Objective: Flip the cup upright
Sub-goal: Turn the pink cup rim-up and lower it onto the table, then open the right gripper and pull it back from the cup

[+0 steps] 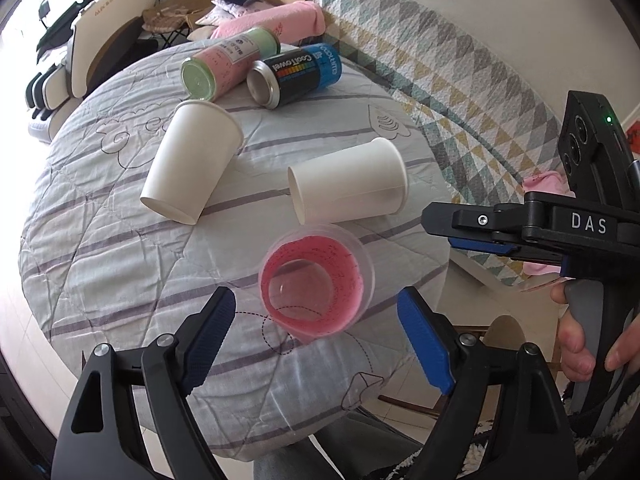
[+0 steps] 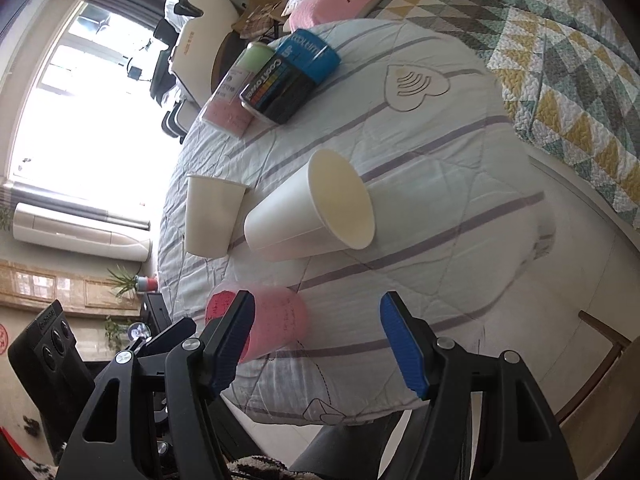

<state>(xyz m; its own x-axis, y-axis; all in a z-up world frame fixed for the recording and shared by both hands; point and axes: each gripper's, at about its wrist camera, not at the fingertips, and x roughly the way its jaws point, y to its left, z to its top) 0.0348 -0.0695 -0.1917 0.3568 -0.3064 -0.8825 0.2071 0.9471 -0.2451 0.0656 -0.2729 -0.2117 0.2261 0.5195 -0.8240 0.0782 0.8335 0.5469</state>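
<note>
A clear plastic cup with a pink liner [image 1: 316,280] lies on its side on the round cloth-covered table [image 1: 120,248], mouth toward my left gripper [image 1: 316,322], which is open just short of it. Two white paper cups lie on their sides behind it, one at the left [image 1: 192,162] and one at the right [image 1: 348,182]. In the right wrist view the pink cup [image 2: 276,326] lies left of my open right gripper [image 2: 318,340], partly behind its left finger. The white cups [image 2: 308,210] [image 2: 212,216] lie beyond. The right gripper [image 1: 436,220] also shows side-on in the left wrist view.
A pink-green can [image 1: 228,64] and a black-blue CoolTowel can [image 1: 294,74] lie on their sides at the table's far side. A quilted sofa [image 1: 460,88] runs along the right. A wooden chair [image 2: 600,380] stands by the table's near right edge.
</note>
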